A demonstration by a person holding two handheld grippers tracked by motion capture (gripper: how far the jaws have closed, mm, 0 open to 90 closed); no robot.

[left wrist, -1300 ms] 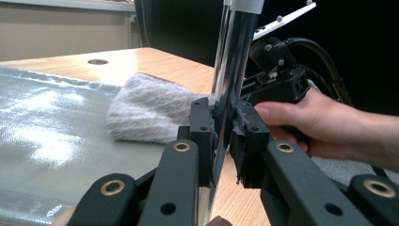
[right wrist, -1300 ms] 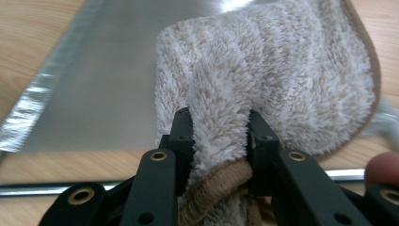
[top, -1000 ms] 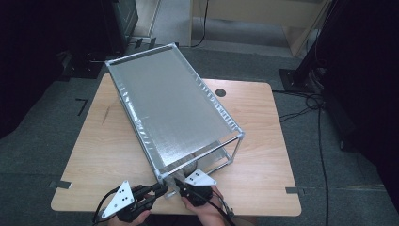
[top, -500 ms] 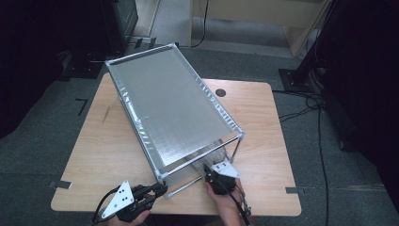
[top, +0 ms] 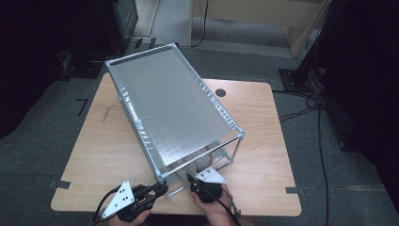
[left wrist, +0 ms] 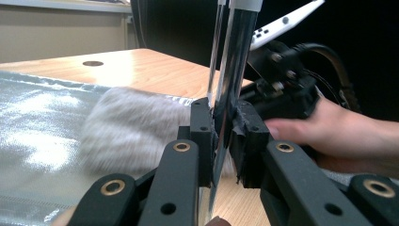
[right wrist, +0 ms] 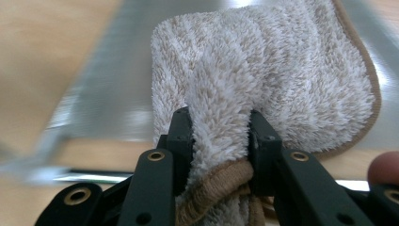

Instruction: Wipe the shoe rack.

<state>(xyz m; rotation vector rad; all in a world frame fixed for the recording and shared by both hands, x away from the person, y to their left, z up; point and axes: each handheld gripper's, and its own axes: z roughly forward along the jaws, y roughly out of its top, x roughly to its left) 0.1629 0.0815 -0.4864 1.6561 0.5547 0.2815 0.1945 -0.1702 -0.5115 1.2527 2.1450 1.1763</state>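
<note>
A two-level metal rack (top: 169, 99) with silvery shelves lies slantwise across the wooden table (top: 263, 141). My left gripper (top: 160, 189) is shut on the rack's near corner post (left wrist: 231, 84), and the pads (left wrist: 201, 136) press it from both sides. My right gripper (top: 194, 179) is shut on a fluffy beige cloth (right wrist: 282, 70), bunched between the jaws (right wrist: 220, 127). That cloth (top: 201, 164) rests on the lower shelf (right wrist: 113, 94) at the rack's near end. In the left gripper view the cloth (left wrist: 127, 132) is blurred, and the right hand (left wrist: 329, 134) is just beyond the post.
A round cable hole (top: 220, 92) is in the table's far side. Bare wood lies left (top: 108, 136) and right of the rack. Cables (top: 306, 101) trail on the floor at right, and dark furniture stands behind the table.
The right gripper swung right along the rack's near end with the cloth, then came partway back left. The left gripper stayed clamped on the post.
</note>
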